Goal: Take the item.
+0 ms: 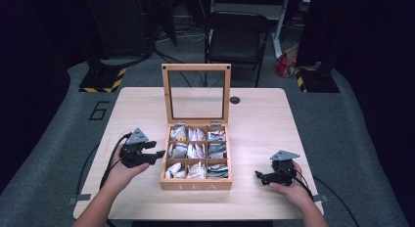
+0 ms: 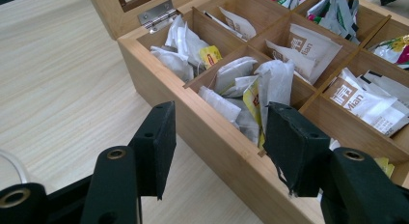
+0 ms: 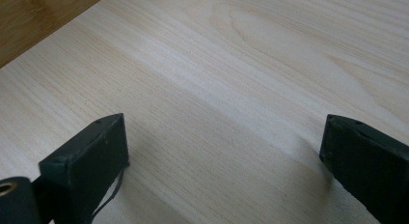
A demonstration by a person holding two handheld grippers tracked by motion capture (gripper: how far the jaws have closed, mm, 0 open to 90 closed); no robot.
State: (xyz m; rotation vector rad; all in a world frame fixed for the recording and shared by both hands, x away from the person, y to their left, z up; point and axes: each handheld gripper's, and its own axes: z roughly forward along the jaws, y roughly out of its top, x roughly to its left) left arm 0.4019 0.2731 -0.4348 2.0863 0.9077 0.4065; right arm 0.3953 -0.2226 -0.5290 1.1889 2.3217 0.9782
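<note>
Nine compartments of the tea box [image 1: 195,184] were stocked with sachets and its glass lid [image 1: 196,92] stood upright, so opening looked done while picking a tea bag [image 2: 270,89] from the left-hand middle cell seemed yet to happen. The left gripper [image 1: 155,155] hovered just left of the box, tilted toward that cell, jaws apart and empty. The right gripper [image 1: 260,176] rested low, right of the box, jaws wide over bare table [image 3: 231,64].
</note>
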